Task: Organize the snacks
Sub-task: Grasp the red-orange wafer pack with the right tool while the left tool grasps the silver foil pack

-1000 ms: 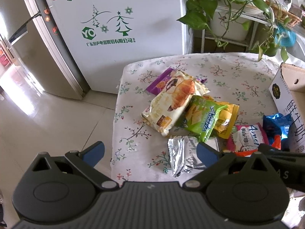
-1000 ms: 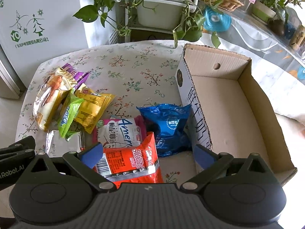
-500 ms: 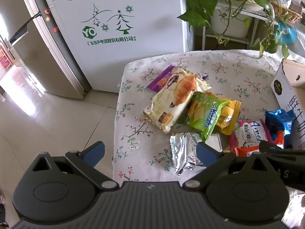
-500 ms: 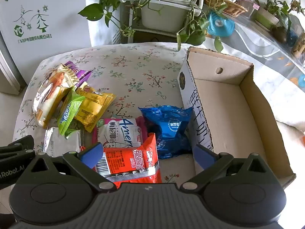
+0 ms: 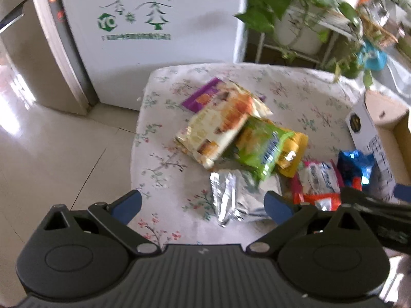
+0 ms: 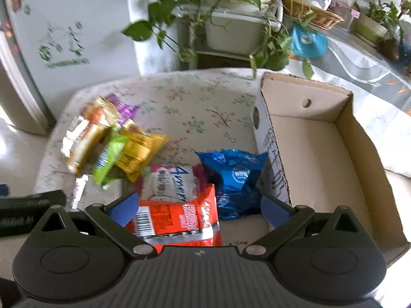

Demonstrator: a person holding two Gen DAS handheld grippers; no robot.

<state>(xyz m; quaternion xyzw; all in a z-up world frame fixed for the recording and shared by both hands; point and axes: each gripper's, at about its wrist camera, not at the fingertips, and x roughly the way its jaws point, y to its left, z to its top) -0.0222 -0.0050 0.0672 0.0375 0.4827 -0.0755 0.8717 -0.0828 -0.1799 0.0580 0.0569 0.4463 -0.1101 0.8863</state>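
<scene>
Claws, two, both spread wide and holding nothing: left gripper (image 5: pixel 201 206) over the near edge of the table (image 5: pixel 295 84), above the silver foil pack (image 5: pixel 231 195); right gripper (image 6: pixel 197 209) over the red packet (image 6: pixel 177 220), with the blue bag (image 6: pixel 233 177) just beyond its right finger. Change since a second ago: both views have closed in on the snack pile and gone blurred, so the hands are moving toward it; no packet has shifted. Meaning for task: judged as the approach to a first pick, nothing yet sorted. Snacks: all on the flowered cloth, none in the cardboard box (image 6: pixel 316 154), which stands open and bare at the right. Obscured: purple pack (image 5: pixel 203 97) mostly under the cream croissant bag (image 5: pixel 218 125); yellow pack (image 6: pixel 140 151) partly under the green bag (image 6: pixel 108 159); pink-and-white bag (image 6: pixel 172 182) overlapped by the red one. Lettering on most wrappers smeared, unreadable.
</scene>
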